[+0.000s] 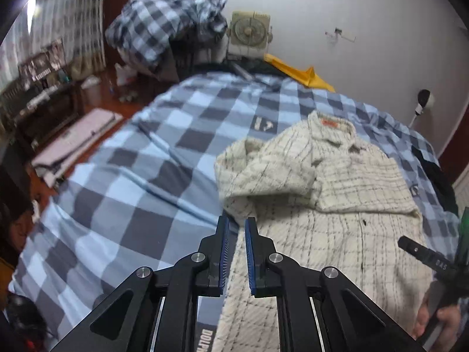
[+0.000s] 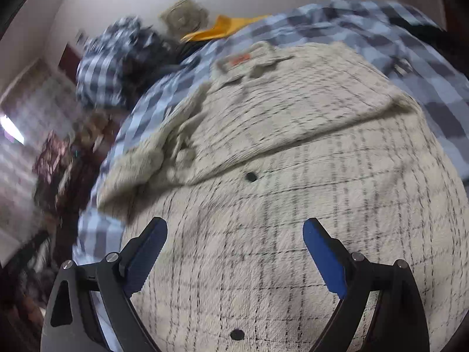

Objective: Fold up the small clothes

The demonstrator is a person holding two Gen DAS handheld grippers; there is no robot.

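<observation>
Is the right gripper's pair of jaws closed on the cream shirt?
No, the right gripper has its jaws spread wide above the cream shirt, with nothing pinched between them.

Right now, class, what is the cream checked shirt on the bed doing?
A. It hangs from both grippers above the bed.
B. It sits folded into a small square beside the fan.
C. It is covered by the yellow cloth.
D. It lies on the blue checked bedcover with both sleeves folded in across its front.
D: the cream checked shirt rests flat on the blue checked bedcover, sleeves crossing its chest, collar toward the wall.
</observation>
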